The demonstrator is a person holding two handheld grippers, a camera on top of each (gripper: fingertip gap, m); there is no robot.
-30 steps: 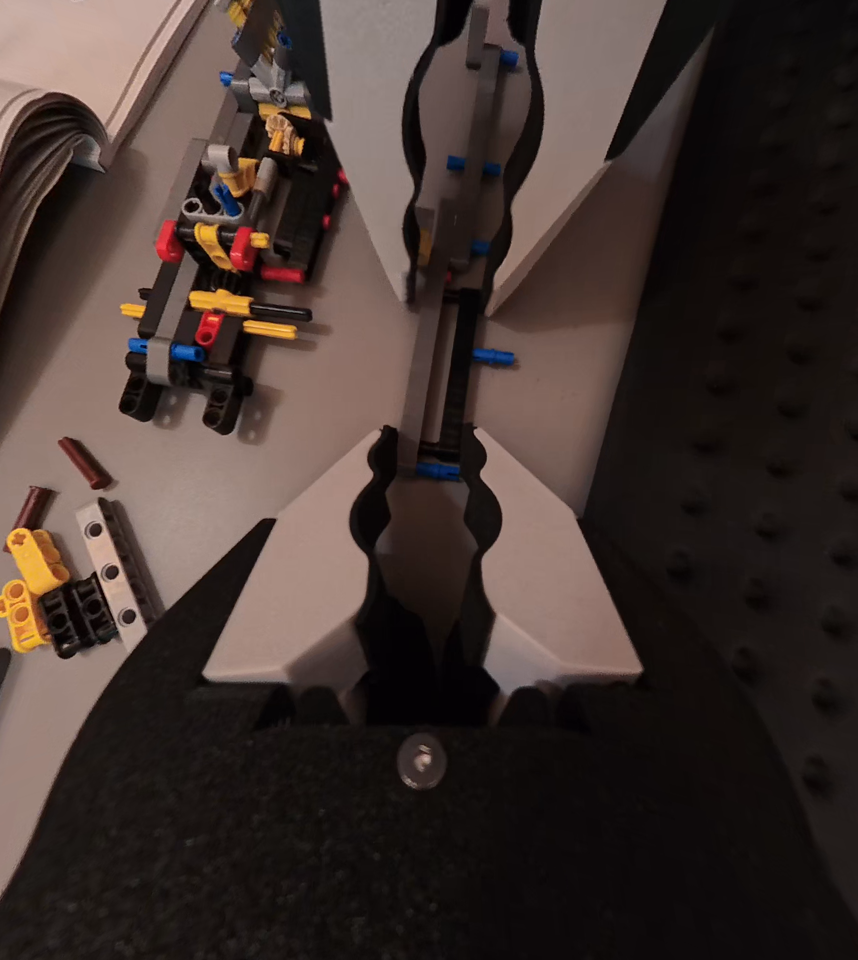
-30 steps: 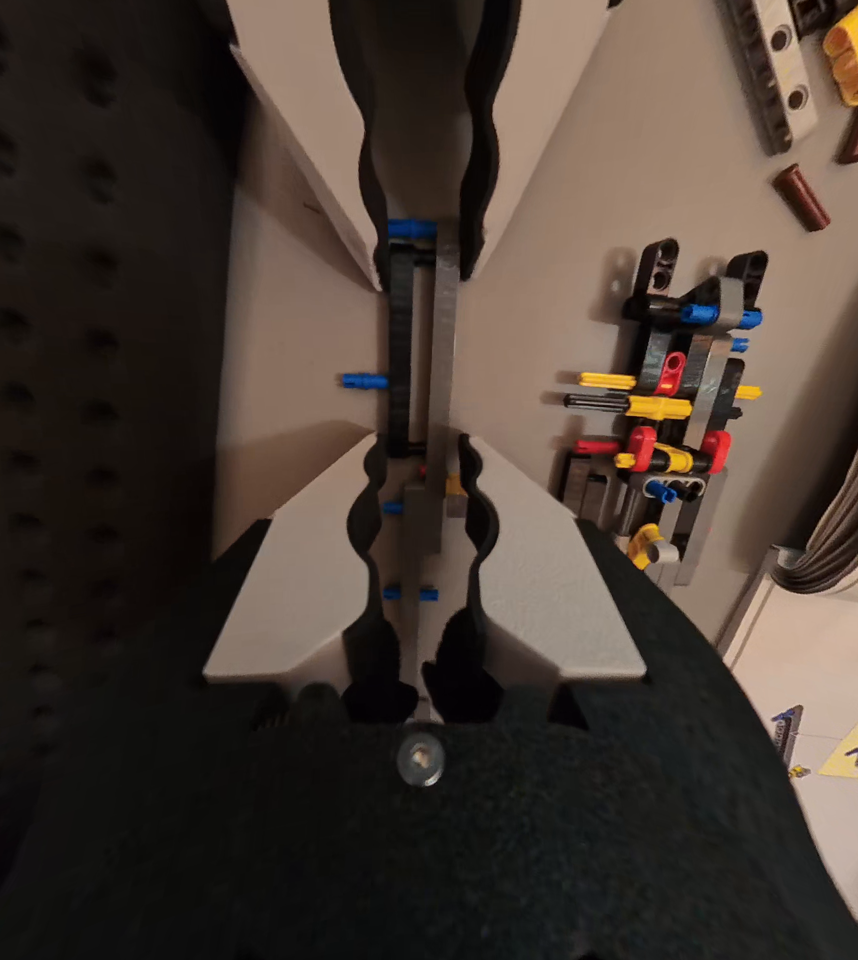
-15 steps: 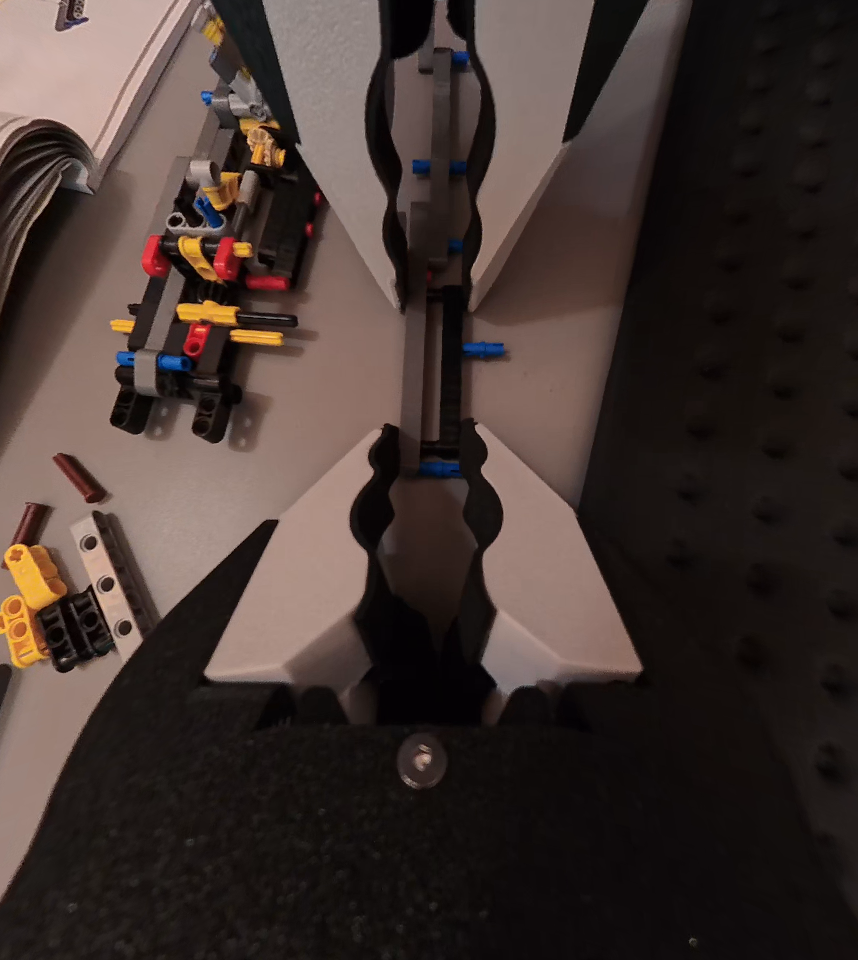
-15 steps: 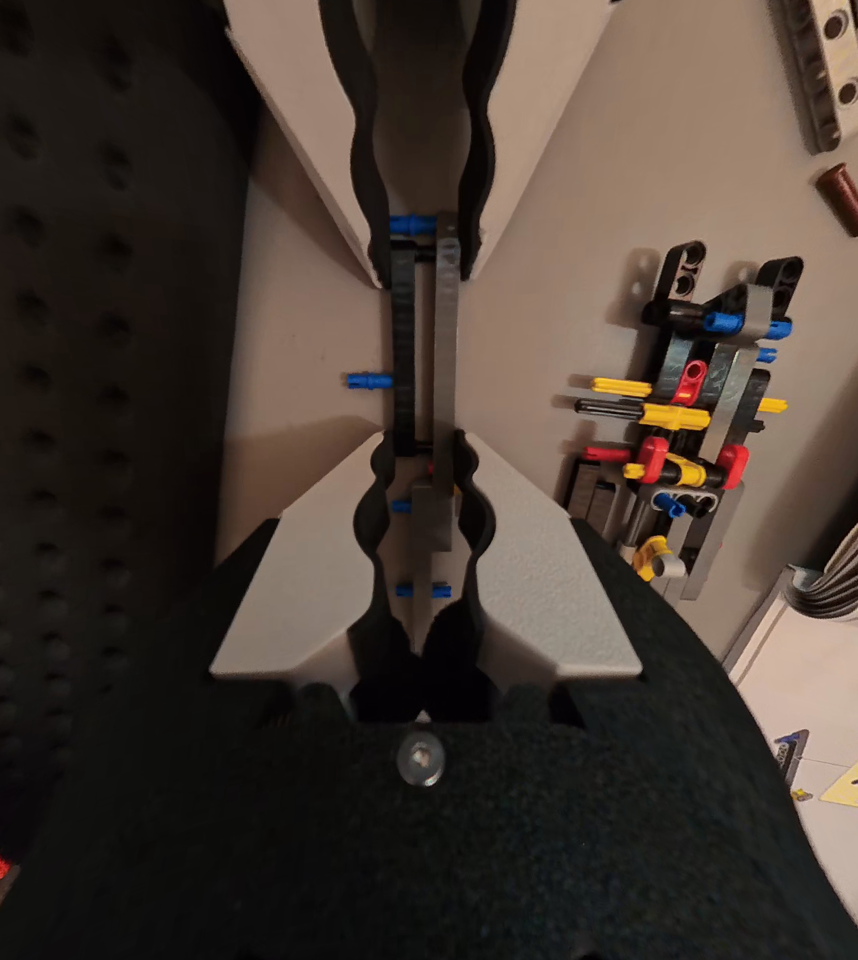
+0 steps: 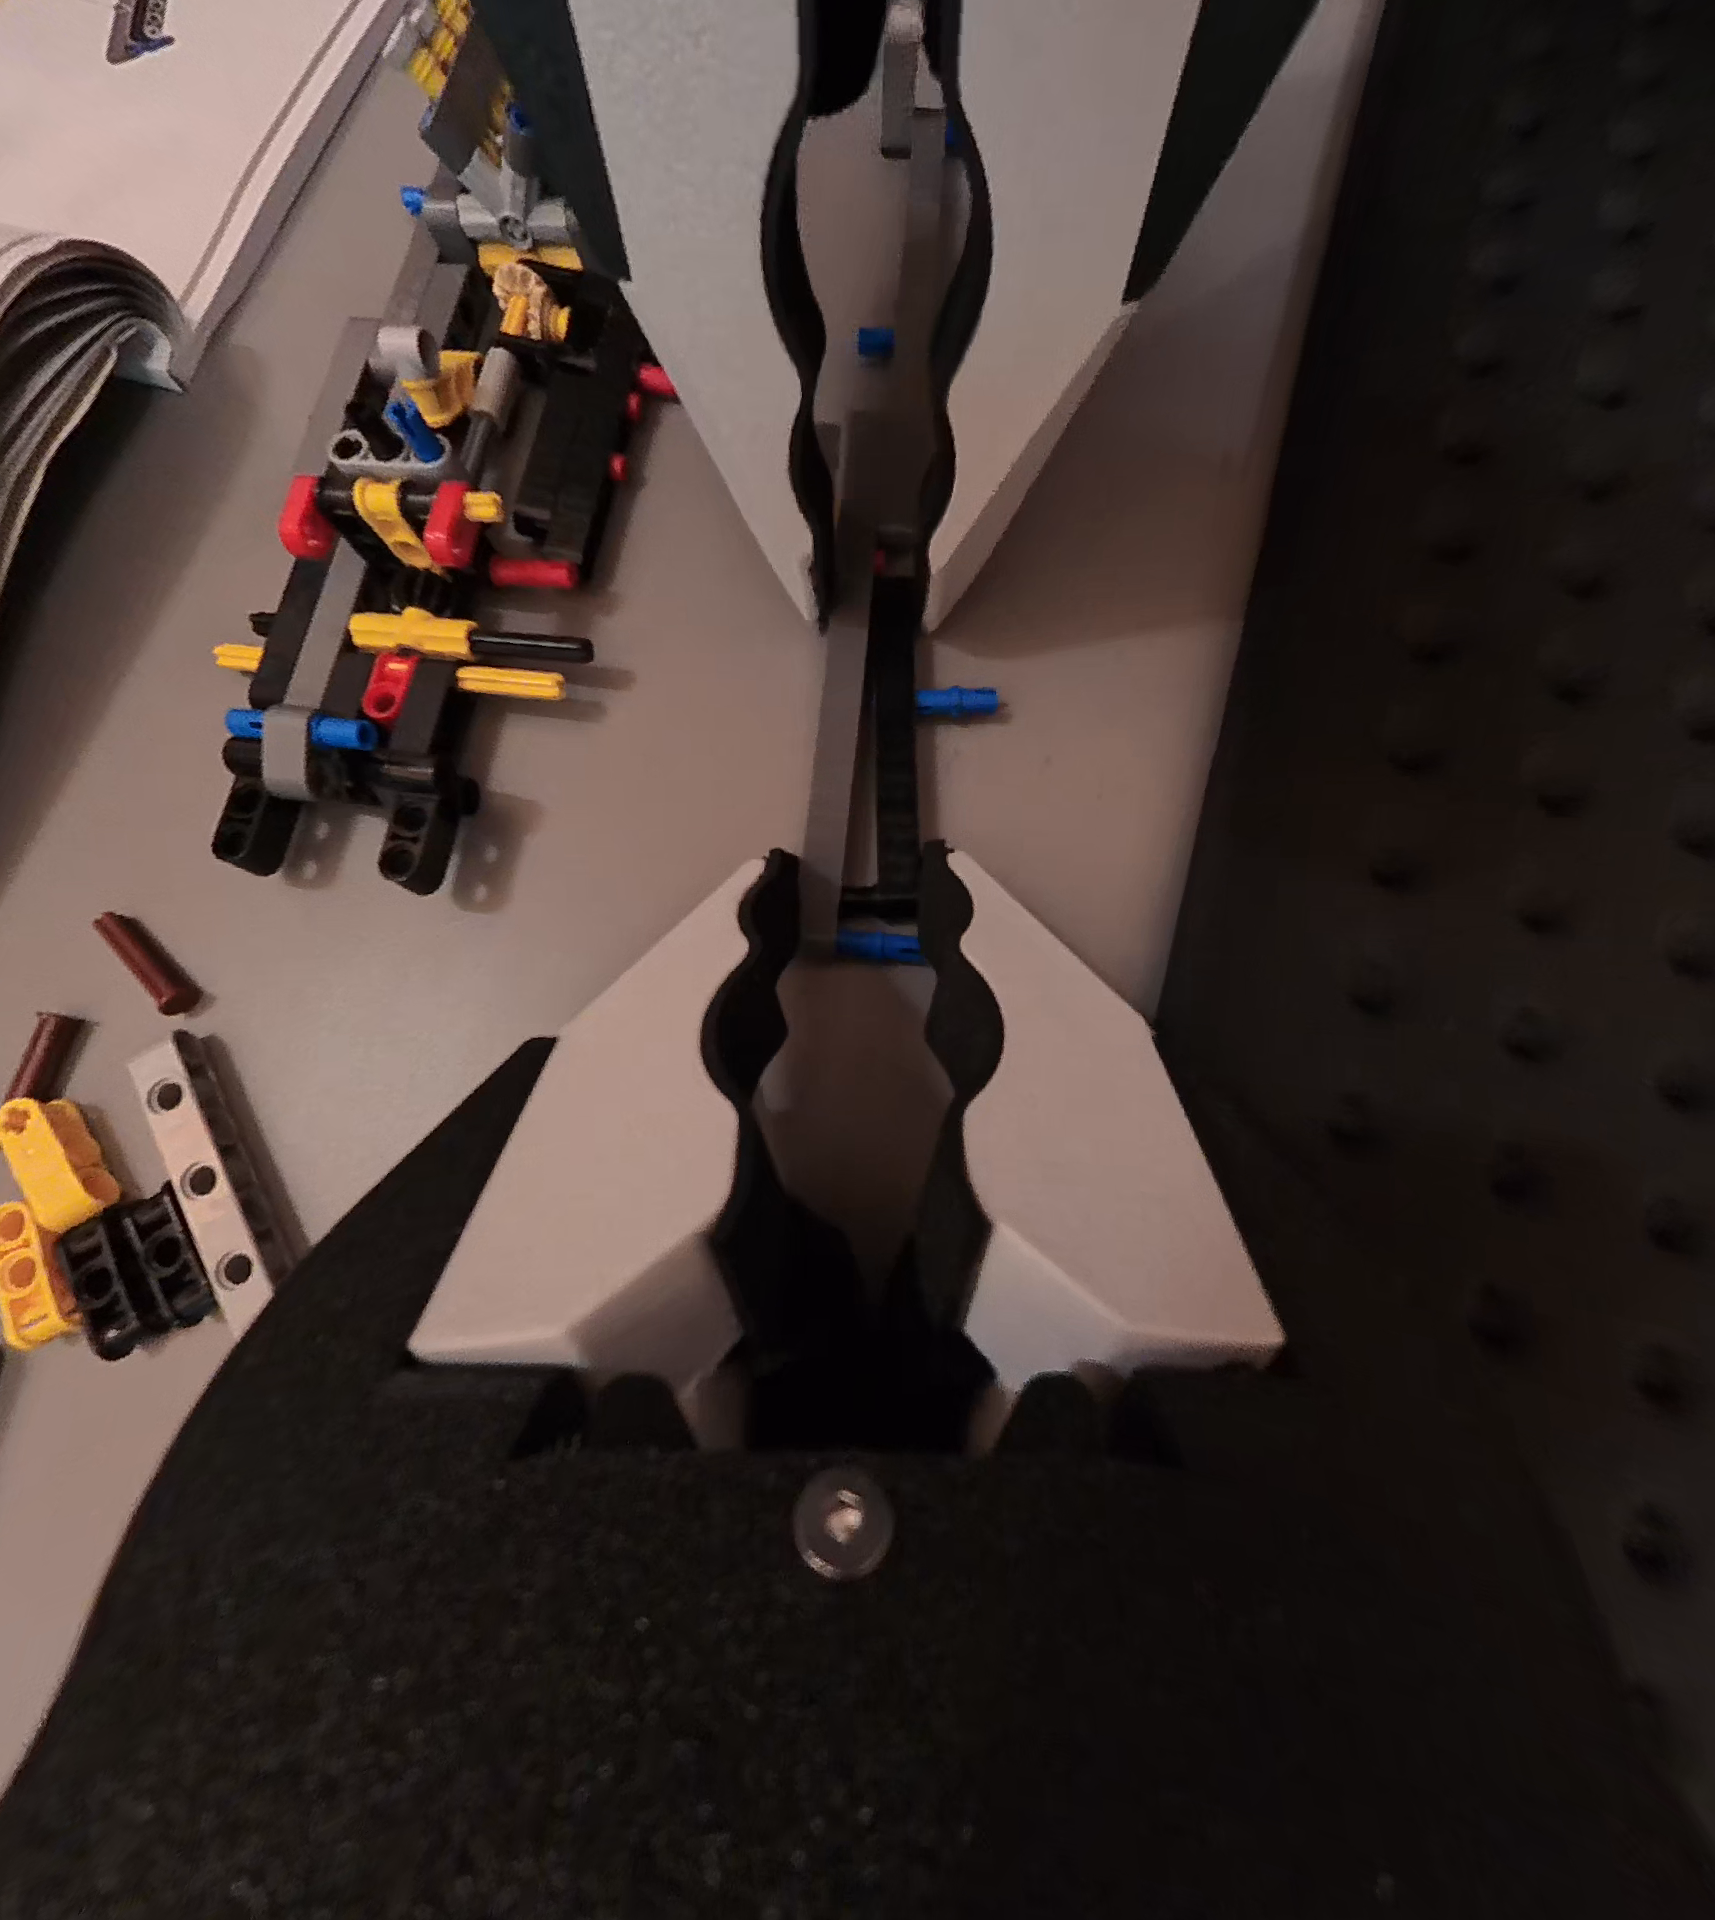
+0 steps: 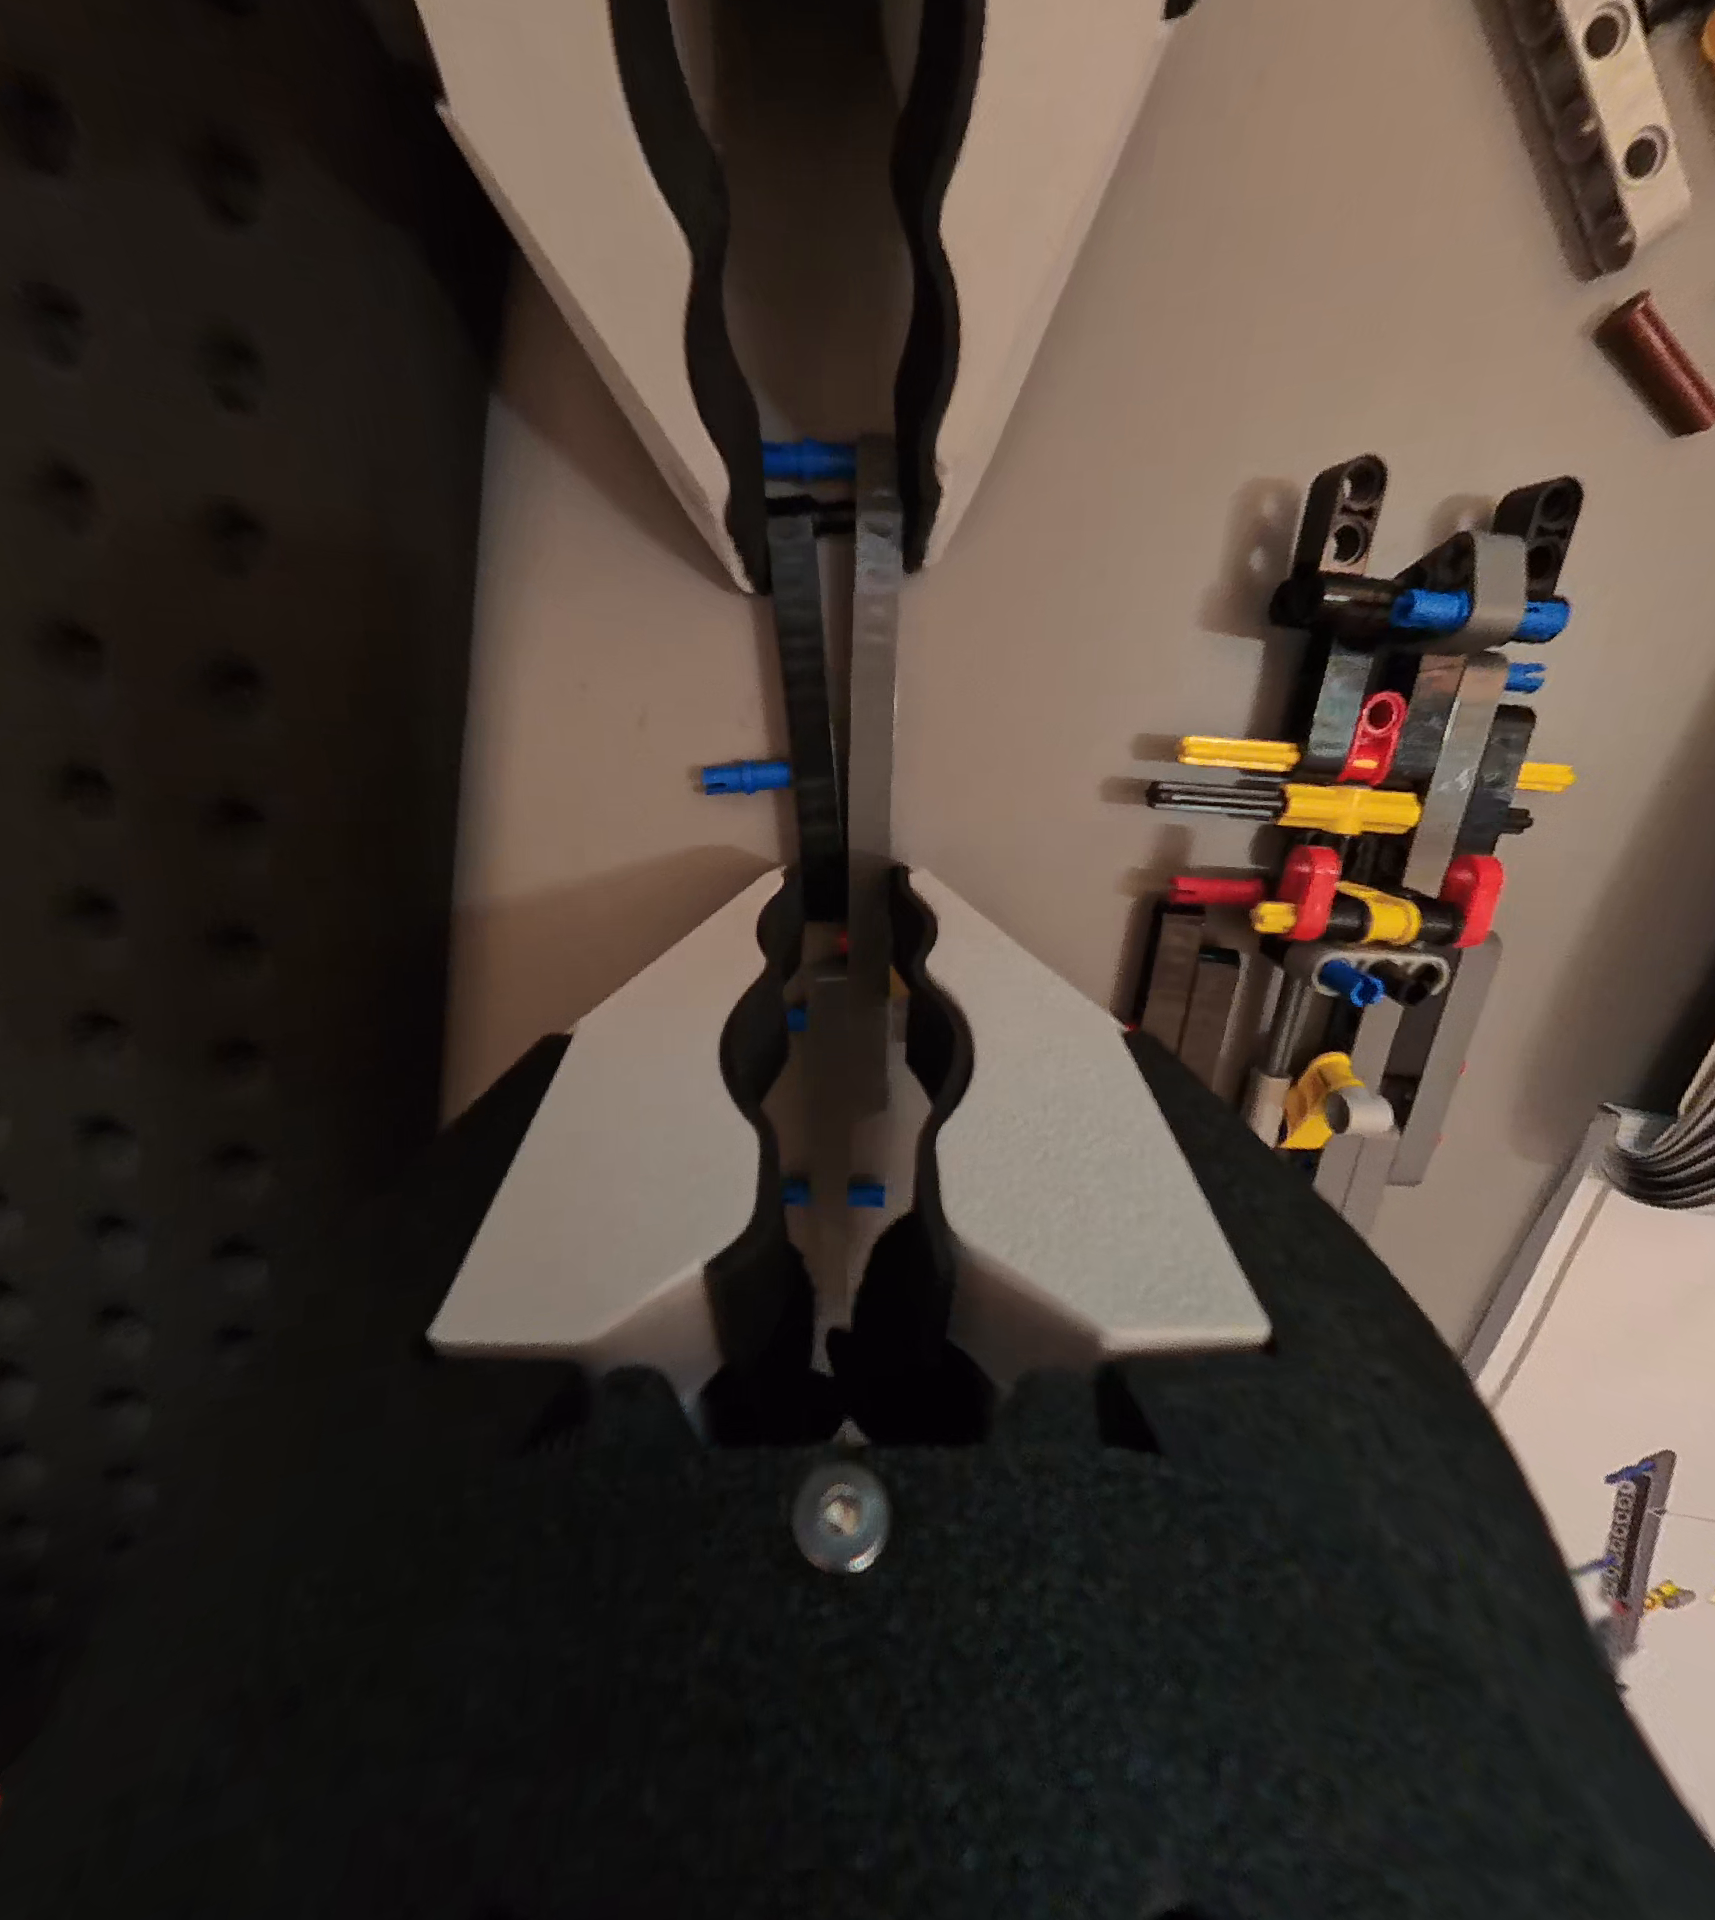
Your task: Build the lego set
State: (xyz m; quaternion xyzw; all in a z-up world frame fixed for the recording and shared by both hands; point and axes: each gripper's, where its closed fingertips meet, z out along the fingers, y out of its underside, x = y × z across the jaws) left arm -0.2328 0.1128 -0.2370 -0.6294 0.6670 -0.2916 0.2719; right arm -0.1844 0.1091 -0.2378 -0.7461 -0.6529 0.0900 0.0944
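No readable text, brand or number is seen. Only small printed part diagrams are carried on the open booklet (image 6: 1663, 1538), too blurred for reading.

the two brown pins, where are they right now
In the left wrist view the two brown pins lie loose on the grey table at the left, between the large lego assembly and the yellow connectors.

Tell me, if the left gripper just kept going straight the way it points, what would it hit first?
Most likely the right gripper facing it. The left gripper grips one end of the long grey and black beam assembly; the right grips the other, so the assembly would push straight into it.
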